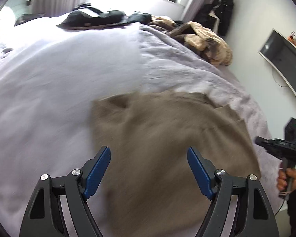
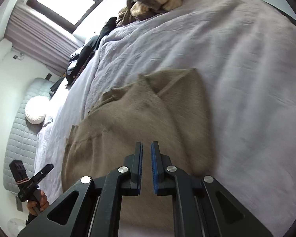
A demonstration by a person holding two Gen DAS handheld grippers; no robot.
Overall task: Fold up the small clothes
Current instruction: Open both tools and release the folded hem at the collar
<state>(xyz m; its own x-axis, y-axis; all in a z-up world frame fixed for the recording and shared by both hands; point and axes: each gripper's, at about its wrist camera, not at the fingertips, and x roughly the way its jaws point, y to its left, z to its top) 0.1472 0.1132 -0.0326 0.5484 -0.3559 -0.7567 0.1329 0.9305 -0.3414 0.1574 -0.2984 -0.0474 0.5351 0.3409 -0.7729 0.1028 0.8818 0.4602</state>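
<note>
the tan garment is seen spread up-frame of the wide-spread left claw and the almost pressed-together, empty right claw.

plain taupe garment, pale lilac bedspread

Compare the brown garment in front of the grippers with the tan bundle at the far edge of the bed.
The brown garment lies spread fairly flat with one flap folded over; the tan bundle is crumpled in a heap. The garment is plain brown; the bundle is paler, with darker patches. The garment lies near the grippers, the bundle far off. Both rest on the pale bed cover.
</note>
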